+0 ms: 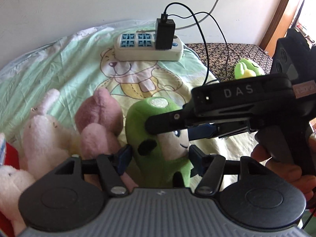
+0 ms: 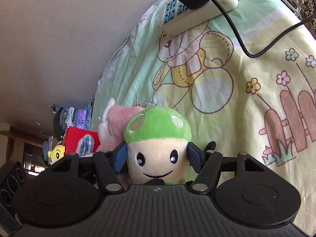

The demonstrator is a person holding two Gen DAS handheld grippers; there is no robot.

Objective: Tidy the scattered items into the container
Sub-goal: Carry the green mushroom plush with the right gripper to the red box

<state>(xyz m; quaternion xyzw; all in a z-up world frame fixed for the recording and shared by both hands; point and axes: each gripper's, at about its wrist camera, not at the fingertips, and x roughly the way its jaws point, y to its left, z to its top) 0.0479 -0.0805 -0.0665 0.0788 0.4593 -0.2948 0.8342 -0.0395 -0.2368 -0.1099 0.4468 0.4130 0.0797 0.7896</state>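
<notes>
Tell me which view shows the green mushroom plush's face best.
The right wrist view: the green mushroom plush faces the camera, both eyes and smile clear between the fingers. In the left wrist view the plush is turned sideways, and the right gripper crosses its face.

A white power strip (image 1: 148, 47) lies on the bed's cartoon-bear sheet (image 1: 65, 67), near the white wall (image 1: 79, 6). A black charger (image 1: 165, 33) stands plugged into it, its black cable (image 1: 205, 45) looping off over the sheet's right side.
</notes>
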